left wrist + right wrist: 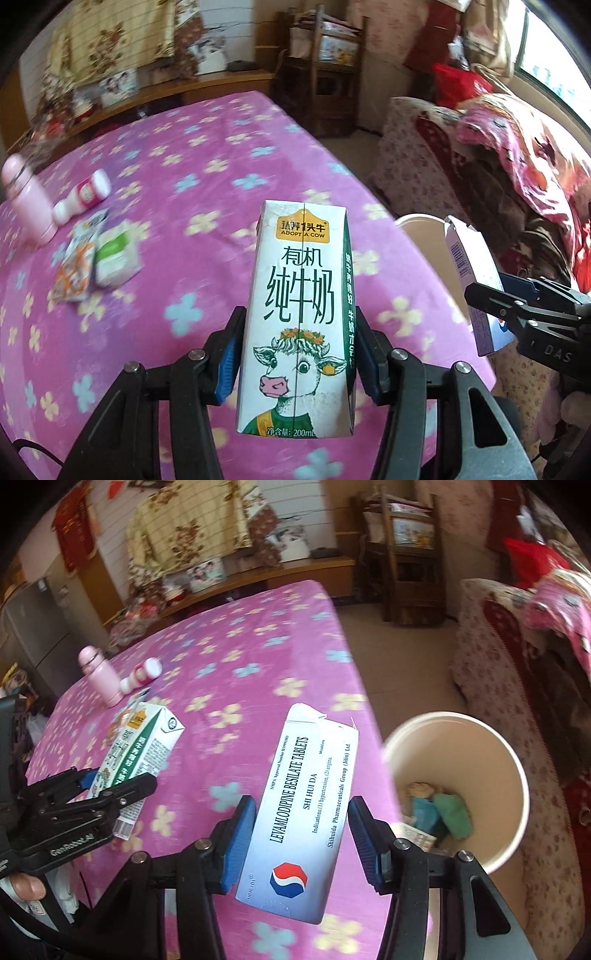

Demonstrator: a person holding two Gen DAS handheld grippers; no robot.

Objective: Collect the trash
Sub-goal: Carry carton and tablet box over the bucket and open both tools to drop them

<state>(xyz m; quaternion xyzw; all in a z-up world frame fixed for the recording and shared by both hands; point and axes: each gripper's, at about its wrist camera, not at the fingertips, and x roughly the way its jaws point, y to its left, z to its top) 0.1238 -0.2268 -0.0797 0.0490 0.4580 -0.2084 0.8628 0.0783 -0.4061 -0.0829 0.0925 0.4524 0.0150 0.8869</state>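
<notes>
Milk carton (pixel 301 317) stands upright between the blue pads of the left tongs (pixel 295 362), which grip it above the bench (pixel 207 147) with its pink flowered cloth. Right tongs (pixel 301 834) grip a tablet box (pixel 301 812), tilted, just beside a white bin (pixel 506 768) that holds some trash. On the bench lie a pink bottle (pixel 26 199), a small bottle (pixel 83 197) and two packets (pixel 96 258).

"ADOPT A COW" and "200mL" are printed on the milk carton (pixel 299 317); "LEVAMLODIPINE BESILATE TABLETS" (also "SHI HUI DA") is printed on the medicine box (pixel 299 812).
</notes>
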